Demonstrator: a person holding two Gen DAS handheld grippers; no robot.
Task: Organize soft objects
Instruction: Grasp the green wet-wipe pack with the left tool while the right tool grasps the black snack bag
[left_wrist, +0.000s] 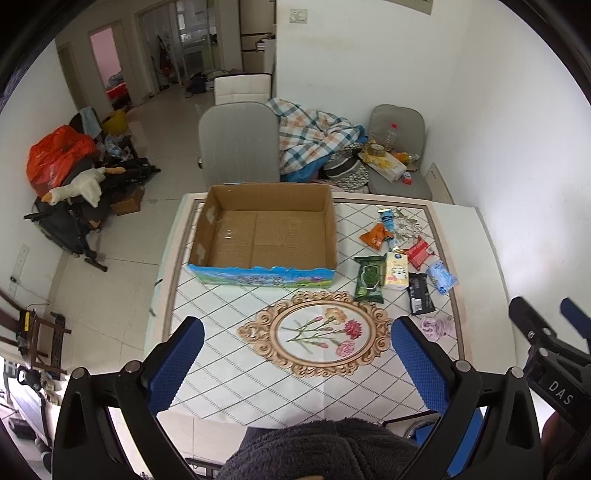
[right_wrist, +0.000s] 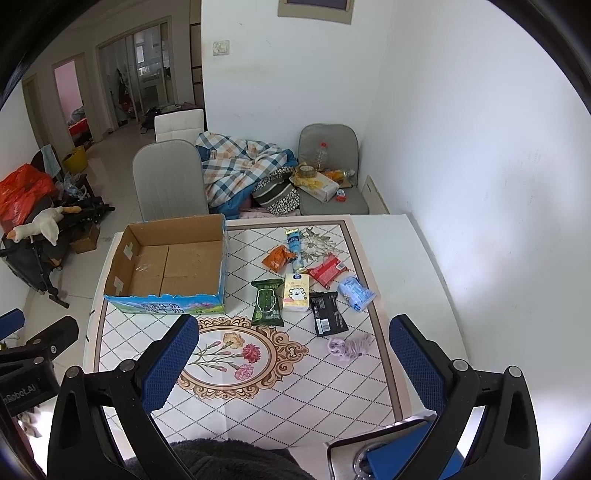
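An open, empty cardboard box (left_wrist: 266, 236) (right_wrist: 170, 266) stands at the far left of the table. To its right lie soft packs: a green wipes pack (left_wrist: 368, 278) (right_wrist: 266, 308), a yellow tissue pack (left_wrist: 397, 271) (right_wrist: 296, 291), a black pouch (left_wrist: 420, 293) (right_wrist: 327, 313), a red pack (right_wrist: 327, 271), a blue pack (right_wrist: 355, 293), an orange bag (right_wrist: 279, 258), a blue tube (right_wrist: 294, 242) and a lilac cloth (right_wrist: 349, 348). My left gripper (left_wrist: 297, 328) and right gripper (right_wrist: 293, 328) are open and empty, held above the table's near edge.
The table (right_wrist: 424, 258) has a patterned cover with a flower medallion (left_wrist: 317, 332). Grey chairs (left_wrist: 238, 146) and a plaid blanket (left_wrist: 314, 136) stand behind it. A white wall is close on the right. Clutter lies on the floor at left.
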